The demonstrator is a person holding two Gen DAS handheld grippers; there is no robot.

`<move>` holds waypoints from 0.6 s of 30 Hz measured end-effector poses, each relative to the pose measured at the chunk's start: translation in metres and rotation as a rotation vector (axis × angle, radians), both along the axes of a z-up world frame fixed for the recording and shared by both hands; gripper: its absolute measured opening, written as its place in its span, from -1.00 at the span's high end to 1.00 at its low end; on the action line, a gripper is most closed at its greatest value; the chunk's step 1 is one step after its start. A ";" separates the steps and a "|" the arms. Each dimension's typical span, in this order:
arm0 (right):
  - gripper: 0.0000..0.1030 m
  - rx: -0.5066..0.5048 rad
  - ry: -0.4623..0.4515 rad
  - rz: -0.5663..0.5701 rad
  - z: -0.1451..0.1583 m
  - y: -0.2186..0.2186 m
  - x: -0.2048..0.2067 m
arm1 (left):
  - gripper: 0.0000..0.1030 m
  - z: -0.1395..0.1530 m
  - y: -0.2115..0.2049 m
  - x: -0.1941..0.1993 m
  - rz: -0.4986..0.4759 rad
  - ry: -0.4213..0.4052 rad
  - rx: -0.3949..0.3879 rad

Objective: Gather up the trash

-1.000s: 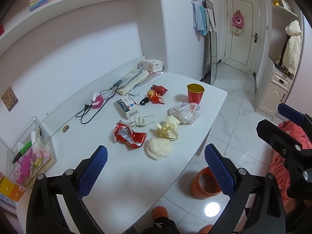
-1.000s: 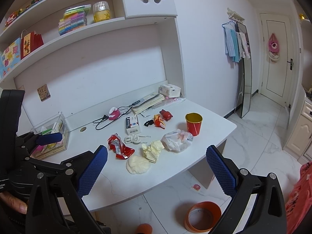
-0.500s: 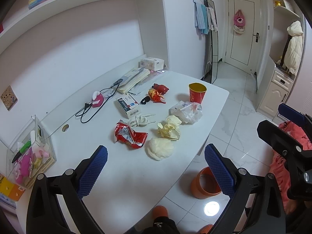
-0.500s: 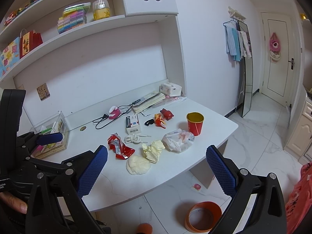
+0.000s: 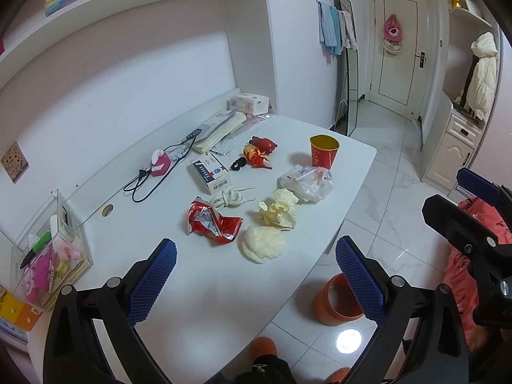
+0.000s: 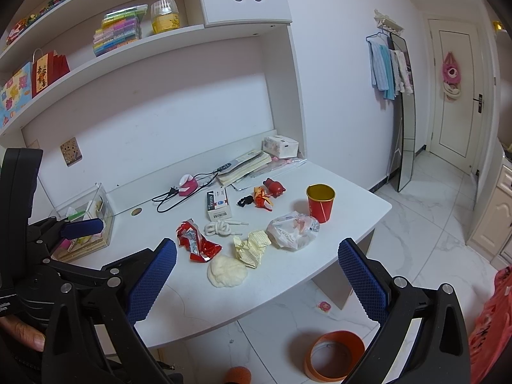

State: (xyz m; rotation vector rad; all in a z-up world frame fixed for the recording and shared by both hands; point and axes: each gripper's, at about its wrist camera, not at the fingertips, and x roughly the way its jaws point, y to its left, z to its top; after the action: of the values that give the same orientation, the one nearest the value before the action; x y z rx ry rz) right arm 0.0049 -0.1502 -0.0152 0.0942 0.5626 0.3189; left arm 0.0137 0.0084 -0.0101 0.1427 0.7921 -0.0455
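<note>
Trash lies on the white desk (image 5: 208,288): a red snack wrapper (image 5: 212,222), a pale crumpled wad (image 5: 264,246), crumpled yellow paper (image 5: 278,211), a clear plastic bag (image 5: 305,180) and a red paper cup (image 5: 323,151). The same items show in the right wrist view: the wrapper (image 6: 195,240), the wad (image 6: 227,270), the paper (image 6: 252,244), the bag (image 6: 292,228) and the cup (image 6: 320,203). An orange bin (image 5: 339,300) stands on the floor by the desk (image 6: 332,355). My left gripper (image 5: 256,275) and right gripper (image 6: 256,275) are open, empty, held above the desk's front edge.
A white box (image 5: 211,172), a knotted white cord (image 5: 228,196), red toys (image 5: 259,152), books (image 5: 217,129), a tissue box (image 5: 249,104) and a black cable (image 5: 150,179) sit further back. A clear organiser (image 5: 48,256) stands at the left. Tiled floor lies to the right.
Both views have shifted slightly; the desk items sit a little lower in frame. Both grippers stay open. Nothing on the desk has moved.
</note>
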 end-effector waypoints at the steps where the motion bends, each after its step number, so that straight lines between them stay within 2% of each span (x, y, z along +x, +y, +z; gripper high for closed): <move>1: -0.91 0.000 0.000 0.001 0.000 0.000 0.000 | -0.90 0.000 -0.001 0.000 0.000 0.000 -0.001; 18: -0.91 -0.003 0.027 0.019 -0.005 0.018 0.023 | -0.90 -0.009 0.027 0.023 0.011 0.042 0.000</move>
State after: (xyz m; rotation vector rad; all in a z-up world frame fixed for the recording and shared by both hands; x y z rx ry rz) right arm 0.0279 -0.1321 -0.0204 0.0908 0.5907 0.3356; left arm 0.0363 0.0352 -0.0195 0.1374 0.8348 -0.0387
